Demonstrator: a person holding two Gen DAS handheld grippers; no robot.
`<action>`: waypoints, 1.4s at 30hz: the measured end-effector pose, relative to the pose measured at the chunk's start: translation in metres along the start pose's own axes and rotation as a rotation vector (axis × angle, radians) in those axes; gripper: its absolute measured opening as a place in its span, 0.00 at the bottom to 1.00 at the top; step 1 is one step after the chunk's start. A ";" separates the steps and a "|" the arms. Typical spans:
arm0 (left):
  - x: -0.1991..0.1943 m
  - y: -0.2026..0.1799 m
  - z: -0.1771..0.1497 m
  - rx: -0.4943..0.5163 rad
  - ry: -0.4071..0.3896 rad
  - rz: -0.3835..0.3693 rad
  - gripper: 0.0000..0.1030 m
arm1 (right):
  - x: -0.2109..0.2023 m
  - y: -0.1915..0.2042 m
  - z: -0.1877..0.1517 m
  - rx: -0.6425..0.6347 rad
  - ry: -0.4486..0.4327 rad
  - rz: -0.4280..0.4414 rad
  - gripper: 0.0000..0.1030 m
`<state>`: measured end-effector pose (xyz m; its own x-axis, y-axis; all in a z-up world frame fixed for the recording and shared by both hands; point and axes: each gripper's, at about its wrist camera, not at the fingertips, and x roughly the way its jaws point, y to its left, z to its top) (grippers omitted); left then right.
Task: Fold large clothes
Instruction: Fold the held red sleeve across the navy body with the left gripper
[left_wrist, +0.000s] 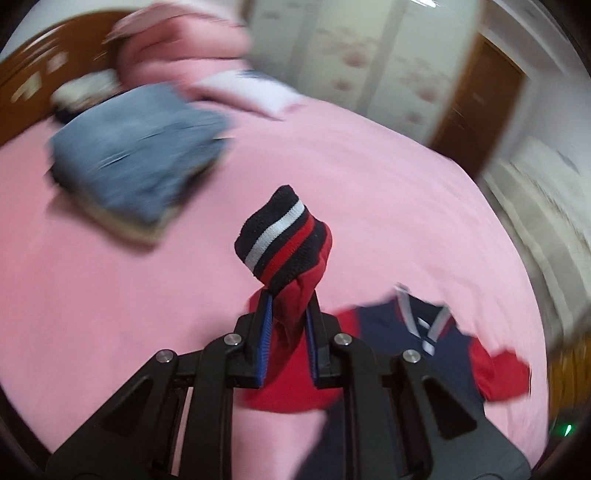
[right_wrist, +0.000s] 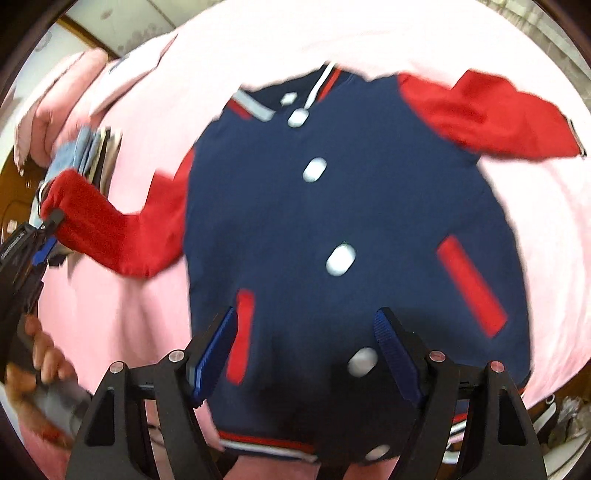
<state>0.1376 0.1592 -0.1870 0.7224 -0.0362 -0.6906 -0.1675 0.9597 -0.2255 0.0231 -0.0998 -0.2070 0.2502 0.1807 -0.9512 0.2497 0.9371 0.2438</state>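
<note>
A navy varsity jacket (right_wrist: 332, 206) with red sleeves and white snaps lies face up on the pink bed (right_wrist: 122, 306). My left gripper (left_wrist: 289, 299) is shut on the end of one red sleeve (left_wrist: 291, 325), with the striped cuff (left_wrist: 280, 240) sticking up past the fingertips. The same gripper shows at the left of the right wrist view (right_wrist: 50, 221), holding that sleeve (right_wrist: 99, 229) lifted off the bed. My right gripper (right_wrist: 308, 321) is open and empty, hovering above the jacket's lower front. The other red sleeve (right_wrist: 491, 118) lies spread to the right.
A stack of folded clothes with a blue-grey garment on top (left_wrist: 136, 158) sits on the bed at the left. Pink pillows and bedding (left_wrist: 184, 48) lie by the wooden headboard (left_wrist: 22, 85). A wardrobe and door (left_wrist: 476, 103) stand beyond the bed.
</note>
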 end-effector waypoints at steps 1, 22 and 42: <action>0.004 -0.018 0.000 0.038 0.003 -0.016 0.13 | 0.000 -0.007 0.010 0.006 -0.016 -0.001 0.76; 0.036 -0.085 -0.078 0.075 0.400 0.118 0.81 | 0.099 -0.041 0.111 0.031 0.072 0.305 0.74; 0.027 -0.023 -0.092 0.005 0.469 0.354 0.81 | 0.142 0.054 0.141 -0.030 0.244 -0.042 0.51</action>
<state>0.0990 0.1103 -0.2635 0.2485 0.1688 -0.9538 -0.3405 0.9371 0.0771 0.2039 -0.0658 -0.3021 0.0055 0.2045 -0.9789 0.2268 0.9531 0.2004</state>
